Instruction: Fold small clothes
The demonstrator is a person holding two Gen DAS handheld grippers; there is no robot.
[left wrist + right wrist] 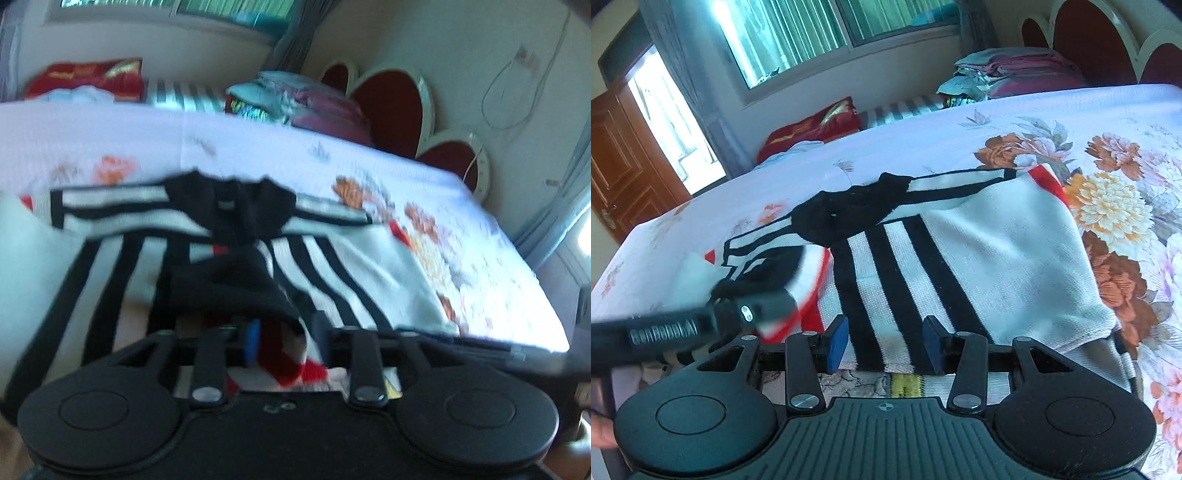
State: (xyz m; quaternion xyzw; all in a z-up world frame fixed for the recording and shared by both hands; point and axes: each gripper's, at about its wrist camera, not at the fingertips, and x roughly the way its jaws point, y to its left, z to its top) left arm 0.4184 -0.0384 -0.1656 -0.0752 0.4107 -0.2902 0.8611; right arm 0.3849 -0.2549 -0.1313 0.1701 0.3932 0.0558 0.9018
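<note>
At the bottom of the right wrist view, the right gripper (885, 345) has its two blue fingers (837, 343) spread apart, and nothing sits between them; they stand at the near hem of a small white sweater (1004, 266) with black stripes. This sweater lies on the floral bedspread (1108, 206), in the middle of the frame, with its black collar (849, 214) toward the far side and a red cuff at the upper right.

At the lower left of the same view, the left gripper (764, 308) comes in from the side and pinches a sleeve with a red and white cuff (812, 273), lifted over the body of the garment. In the left wrist view the picture is blurred, but dark cloth sits between the fingers of the left gripper (284, 338), so I judge they are closed on the sleeve.

The risk I see: the hold is on a thin edge only, so the sleeve may slip out before it is laid flat, and the fold then becomes crooked. The right gripper pins nothing, so a pull from the left can drag the whole sweater across the smooth bedspread.

Farther away, a red pillow (812, 125) lies by the window at the upper left, and folded bedding (1015, 70) is stacked at the upper right.
</note>
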